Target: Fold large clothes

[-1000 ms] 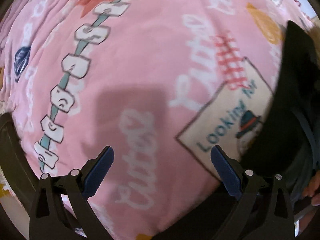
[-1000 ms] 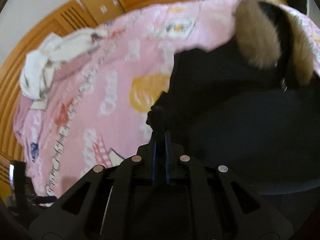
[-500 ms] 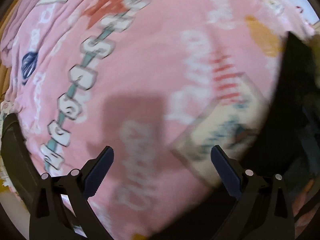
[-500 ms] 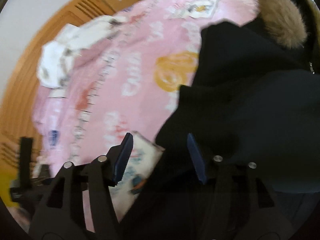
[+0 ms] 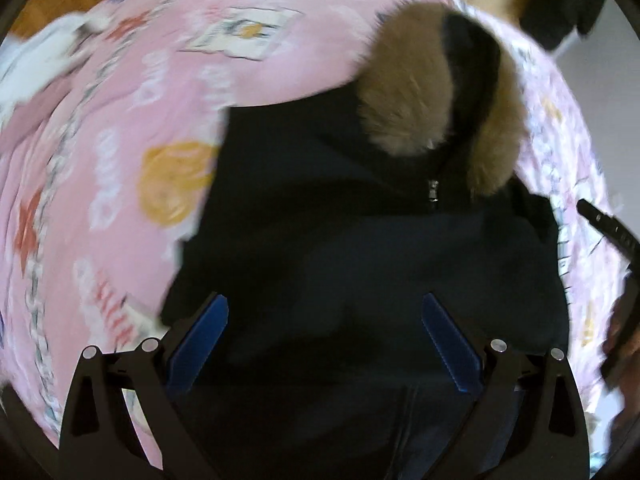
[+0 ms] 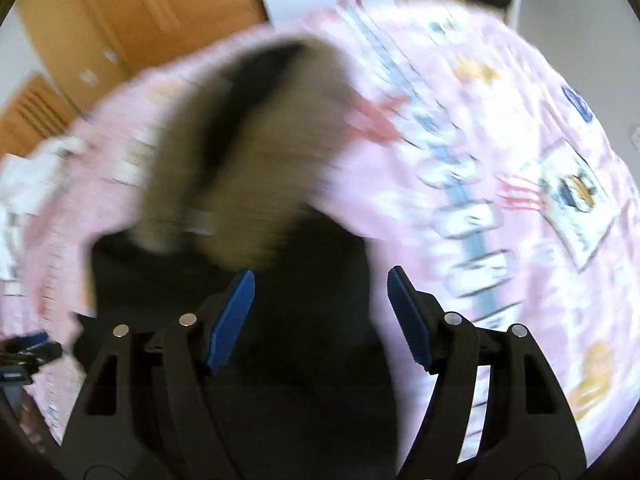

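Nearest, left claw [image 5: 324, 334] spread wide, blue pads clear of the cloth, nothing gripped, above the black coat [image 5: 360, 248]. Right claw [image 6: 320, 312] likewise parted wide and empty over the coat's right edge. Beneath both, coat spread flat on the bed, on a pink printed blanket [image 5: 120, 140]. Farther off, tan fur-trimmed hood [image 5: 416, 96], zipper pull [image 5: 433, 190] just below. Far left, white crumpled cloth [image 5: 36, 60]; beyond, wooden panelling [image 6: 132, 12], blurred.
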Available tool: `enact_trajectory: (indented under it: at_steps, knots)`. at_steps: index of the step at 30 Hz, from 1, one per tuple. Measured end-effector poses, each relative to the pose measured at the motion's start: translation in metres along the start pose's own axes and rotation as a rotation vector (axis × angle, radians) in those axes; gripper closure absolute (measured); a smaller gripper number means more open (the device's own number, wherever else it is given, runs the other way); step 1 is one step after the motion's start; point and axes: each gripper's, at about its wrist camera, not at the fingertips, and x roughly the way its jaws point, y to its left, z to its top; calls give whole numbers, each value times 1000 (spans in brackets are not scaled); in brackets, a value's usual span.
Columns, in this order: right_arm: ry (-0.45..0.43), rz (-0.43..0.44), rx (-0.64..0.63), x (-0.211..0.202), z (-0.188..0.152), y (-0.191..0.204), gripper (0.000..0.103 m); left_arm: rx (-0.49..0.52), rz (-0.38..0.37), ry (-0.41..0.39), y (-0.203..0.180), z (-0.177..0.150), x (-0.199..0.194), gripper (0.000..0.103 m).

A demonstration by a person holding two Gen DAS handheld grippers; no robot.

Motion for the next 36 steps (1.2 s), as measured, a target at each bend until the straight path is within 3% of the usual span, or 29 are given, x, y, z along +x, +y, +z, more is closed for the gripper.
enact_trajectory:
  at_steps: [2,3,6,9,13,14,15,16,22,24,27,29,30,33,34,36]
  knots:
    - [110,-10,-3,26,9,-17,35,32,26,51,-15,10,29,9]
    - [158,26,12,37,10,-23,35,49,80,76,-22,14,47,9]
    - [204,34,46,52,8,-29,35,63,180,133,-26,15,81,9]
    - [313,87,57,73,8,-18,35,61,208,155,-22,10,94,9]
    - [369,-19,-73,84,2,3,36,63,216,163,-21,3,101,9]
    - [366,-86,-153,87,-3,11,44,65,216,167,-20,2,103,8]
    - [361,-104,-189,89,-5,14,84,64,214,170,-18,0,106,8]
    - [358,-135,-223,91,-7,15,88,62,210,171,-17,-2,107,7]
    - [222,-194,-83,75,-1,-10,95,69,187,160,-8,-15,106,7]
    - [223,-186,-33,77,0,-18,95,73,189,160,-3,-22,104,7]
    - [194,-249,19,80,5,-33,99,105,204,156,2,-38,107,7]
    - [185,-217,114,86,15,-48,99,109,194,145,5,-45,106,7]
    - [195,-210,118,90,16,-51,100,103,186,144,6,-47,105,7]
    - [156,-343,-26,87,17,-47,102,95,191,141,7,-45,106,7]
    - [158,-336,-15,88,16,-49,102,95,191,141,6,-46,106,7]
    - [139,-242,90,78,14,-73,102,95,191,137,6,-46,105,7]
